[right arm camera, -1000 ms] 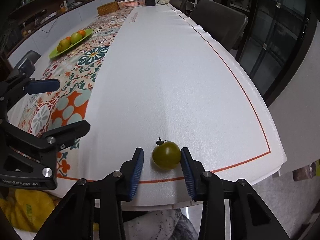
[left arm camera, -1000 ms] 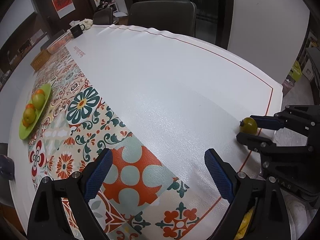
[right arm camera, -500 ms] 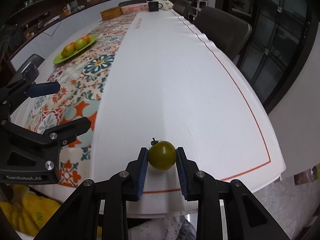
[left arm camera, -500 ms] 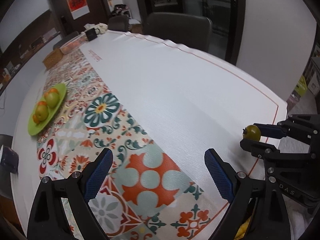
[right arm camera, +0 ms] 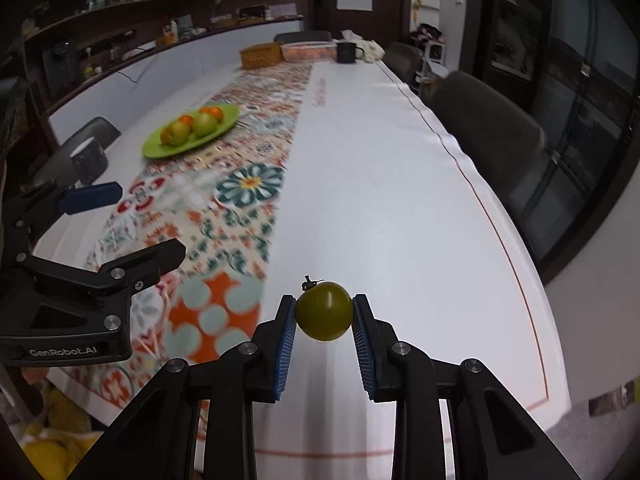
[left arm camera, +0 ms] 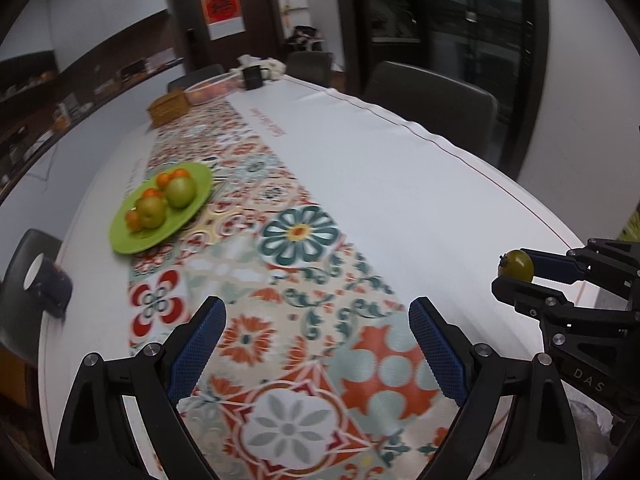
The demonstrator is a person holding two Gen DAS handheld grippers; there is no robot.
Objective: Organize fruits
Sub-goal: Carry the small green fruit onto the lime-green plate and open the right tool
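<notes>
My right gripper (right arm camera: 324,312) is shut on a small olive-green tomato (right arm camera: 324,311) with a dark stem and holds it above the table's near end. The tomato (left arm camera: 519,265) and right gripper (left arm camera: 516,274) also show at the right of the left wrist view. My left gripper (left arm camera: 316,344) is open and empty above the patterned runner (left arm camera: 288,280); it also shows at the left of the right wrist view (right arm camera: 120,220). A lime-green plate (left arm camera: 136,240) at far left holds green apples and small oranges; it also shows in the right wrist view (right arm camera: 160,150).
A long table with a white cloth (right arm camera: 380,160). A wicker basket (right arm camera: 262,55), a clear box (right arm camera: 308,50) and a dark mug (right arm camera: 346,52) stand at the far end. Dark chairs (right arm camera: 488,128) line the right side. A dark cup (left arm camera: 46,286) stands near the left edge.
My right gripper closed on the tomato and lifted it off the table. Both grippers rose and tilted up, so more of the table and plate is in view.
</notes>
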